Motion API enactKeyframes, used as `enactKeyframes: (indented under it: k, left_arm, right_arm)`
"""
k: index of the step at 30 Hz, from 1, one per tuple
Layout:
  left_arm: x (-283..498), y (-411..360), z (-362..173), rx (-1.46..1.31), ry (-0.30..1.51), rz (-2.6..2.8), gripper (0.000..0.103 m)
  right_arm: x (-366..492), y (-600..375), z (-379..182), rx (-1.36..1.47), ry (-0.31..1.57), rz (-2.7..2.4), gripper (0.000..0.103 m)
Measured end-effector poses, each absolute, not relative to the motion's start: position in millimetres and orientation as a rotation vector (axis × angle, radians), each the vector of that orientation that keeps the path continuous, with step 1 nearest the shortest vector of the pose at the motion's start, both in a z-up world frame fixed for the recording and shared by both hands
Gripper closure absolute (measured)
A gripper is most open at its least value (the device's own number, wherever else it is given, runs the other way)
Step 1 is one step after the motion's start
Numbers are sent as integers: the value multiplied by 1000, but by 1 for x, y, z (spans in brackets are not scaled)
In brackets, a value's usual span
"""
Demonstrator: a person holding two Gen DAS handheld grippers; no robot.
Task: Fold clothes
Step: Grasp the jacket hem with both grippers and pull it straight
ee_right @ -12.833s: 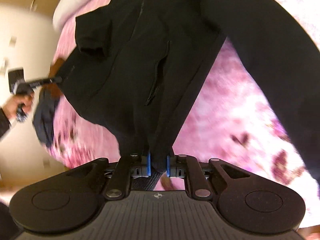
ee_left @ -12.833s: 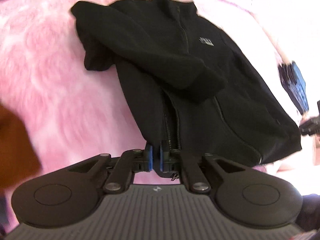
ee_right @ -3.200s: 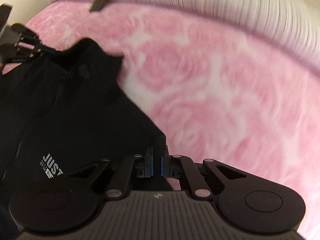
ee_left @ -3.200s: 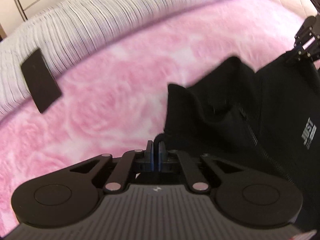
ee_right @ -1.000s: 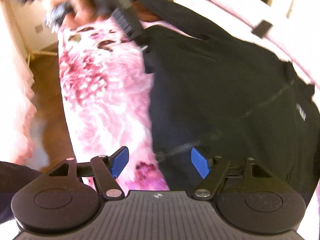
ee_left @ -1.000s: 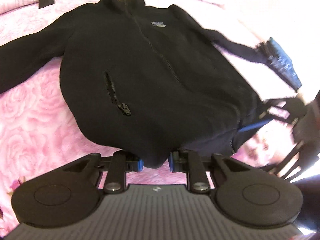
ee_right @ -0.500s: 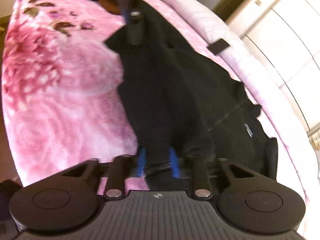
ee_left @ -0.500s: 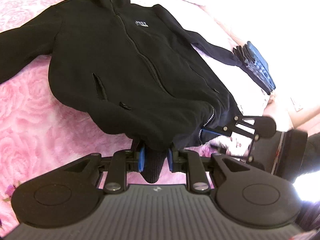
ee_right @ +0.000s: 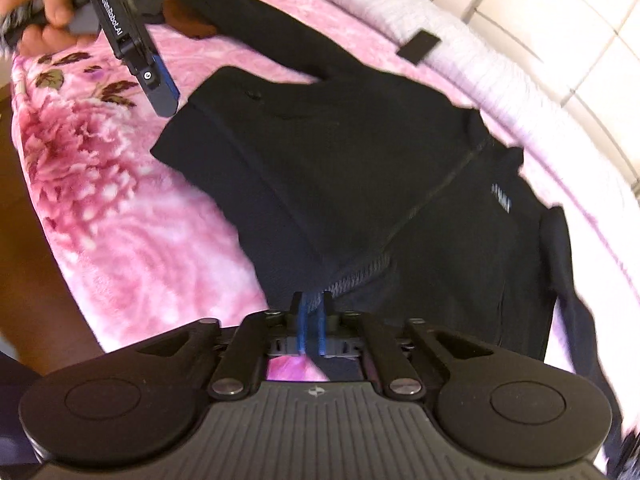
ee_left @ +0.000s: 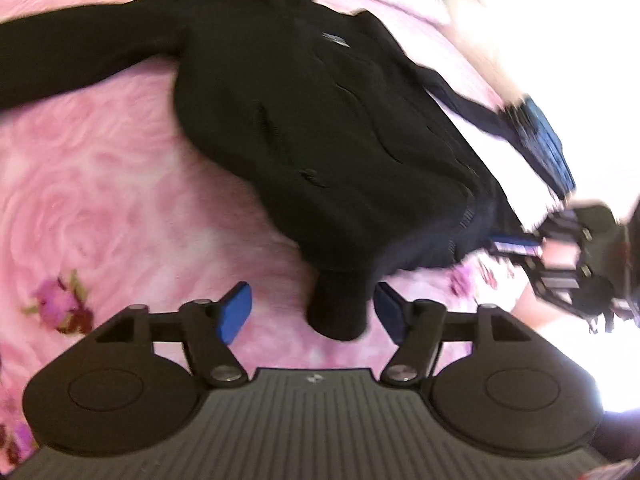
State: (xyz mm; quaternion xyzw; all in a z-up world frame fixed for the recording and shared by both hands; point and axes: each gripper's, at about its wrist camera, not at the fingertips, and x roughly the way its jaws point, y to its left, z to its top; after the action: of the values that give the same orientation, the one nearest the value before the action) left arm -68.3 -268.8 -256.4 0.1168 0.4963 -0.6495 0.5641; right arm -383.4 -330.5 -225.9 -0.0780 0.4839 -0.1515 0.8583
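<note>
A black zip-up fleece jacket [ee_left: 320,120] lies front up on a pink rose-patterned blanket [ee_left: 120,200], sleeves spread to both sides. My left gripper [ee_left: 312,304] is open low over the blanket, and the jacket's lower hem corner [ee_left: 340,316] lies loose between its blue pads [ee_left: 234,318] without being pinched. My right gripper [ee_right: 312,320] is shut on the jacket's [ee_right: 380,168] hem beside the zipper's bottom end. The right wrist view shows the left gripper [ee_right: 158,84] held by a hand [ee_right: 40,0] just off the hem's far corner. The right gripper [ee_left: 560,248] appears blurred at the hem's right end.
A folded stack of dark blue clothes [ee_left: 548,148] lies past the jacket's right sleeve. A flat black rectangular object [ee_right: 418,46] rests on the pale ribbed bedcover [ee_right: 460,40] at the bed's head. White cupboard doors [ee_right: 560,20] stand behind. The blanket's edge [ee_right: 60,240] drops to a dark floor.
My left gripper has opened and let go of the jacket's hem corner, which now lies on the blanket. My right gripper stays shut on the hem near the zipper.
</note>
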Motion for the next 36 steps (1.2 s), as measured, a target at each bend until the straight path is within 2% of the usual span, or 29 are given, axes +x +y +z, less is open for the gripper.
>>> enactKeyframes:
  k: [2,4,6,8,9,11,17,20,21,22,25,30,31,36]
  left_arm:
    - [-59,-267,-269,200,1186,-1509,36]
    - [-50,-266,-281,124,1204,-1490,36]
    - [-47,-273,-283,66,1215,-1530,40]
    - [-47,-278,-278,40,1215,-1578,66]
    - [-47,-281,-276,27,1215,-1603,67]
    - [-47,-284,-268,26,1212,-1644,81]
    - [-45,-275,-249,74,1266,-1619,89]
    - [-45,-277,-250,106,1302,-1570,92]
    - [-47,-279,-251,129,1321,-1544,93]
    - [-48,-282,-250,146,1347,-1518,95]
    - [-51,-290,-241,220,1423,-1453,97]
    - [-51,-301,-211,383,1530,-1386,99]
    - [-52,-303,-213,428,1532,-1359,103]
    - [-66,-307,-257,598,1518,-1253,103]
  right_arm:
    - [-391,-335,-226,-94,1022,-340,85]
    - [-404,-348,-222,10,1020,-383,68]
    - [-423,-365,-218,107,1015,-444,58]
    - [-446,-385,-212,192,1010,-512,48]
    - [-457,-395,-210,235,1007,-545,43]
    - [-486,-423,-209,337,1001,-633,40]
    - [-556,-502,-244,782,905,-786,39]
    - [-575,-523,-269,942,871,-806,45]
    - [-579,-525,-272,979,852,-801,56]
    - [-582,-528,-274,1021,834,-785,76]
    - [-591,-538,-267,1114,830,-747,96]
    - [-599,-564,-215,1108,927,-654,99]
    - [-597,-563,-219,1085,951,-653,99]
    - [-583,-554,-237,967,1071,-647,99]
